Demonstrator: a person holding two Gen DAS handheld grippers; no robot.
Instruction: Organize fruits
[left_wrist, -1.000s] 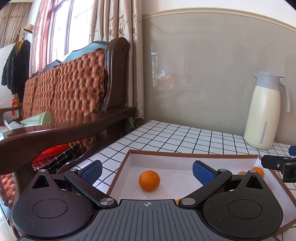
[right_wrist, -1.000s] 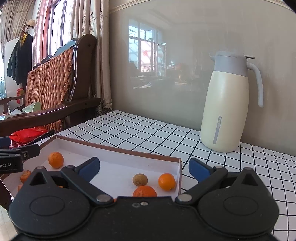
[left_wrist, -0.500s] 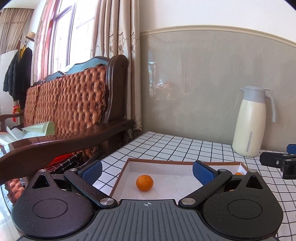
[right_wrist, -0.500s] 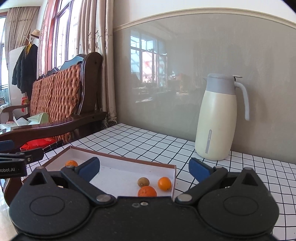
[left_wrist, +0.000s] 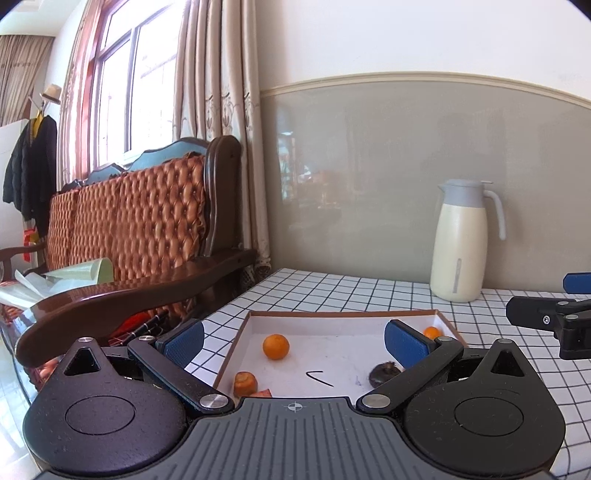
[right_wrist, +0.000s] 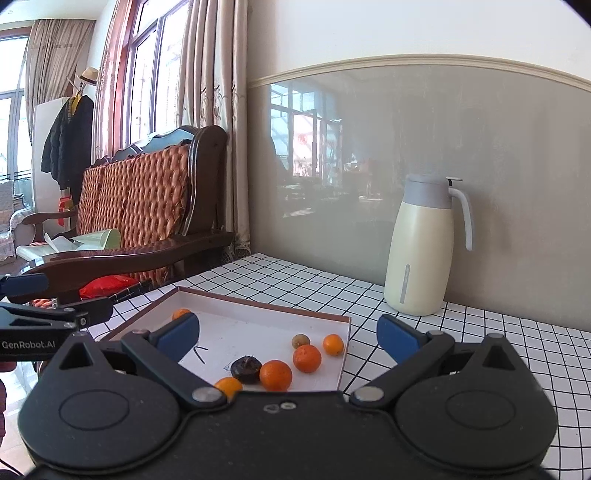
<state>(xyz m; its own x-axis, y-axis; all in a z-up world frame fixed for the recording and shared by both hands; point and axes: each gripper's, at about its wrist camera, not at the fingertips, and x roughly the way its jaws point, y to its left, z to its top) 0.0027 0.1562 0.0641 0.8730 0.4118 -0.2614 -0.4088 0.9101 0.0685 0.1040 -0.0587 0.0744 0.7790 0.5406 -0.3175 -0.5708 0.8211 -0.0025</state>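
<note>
A shallow brown-rimmed white box (left_wrist: 332, 313) (right_wrist: 266, 303) lies on the checked table. Inside it I see several small oranges, among them one (left_wrist: 275, 346) on the left, one (left_wrist: 431, 332) at the far right corner, and a cluster (right_wrist: 307, 358) (right_wrist: 275, 375) (right_wrist: 333, 344) near the right wall. A dark brown fruit (left_wrist: 384, 373) (right_wrist: 246, 368) and a greenish-brown one (right_wrist: 300, 340) lie there too. My left gripper (left_wrist: 294, 338) is open above the box's near side, holding nothing. My right gripper (right_wrist: 288, 334) is open, empty, over the box's right part.
A cream thermos jug (left_wrist: 459, 240) (right_wrist: 424, 243) stands by the grey wall at the back right. A dark wooden sofa with an orange tufted back (left_wrist: 140, 229) borders the table's left edge. The other gripper's finger shows at each view's side (left_wrist: 546, 321) (right_wrist: 55, 314).
Both grippers have pulled back and risen away from the box. The box and jug look smaller, and more fruit shows near the box's front edge. Both stay open.
</note>
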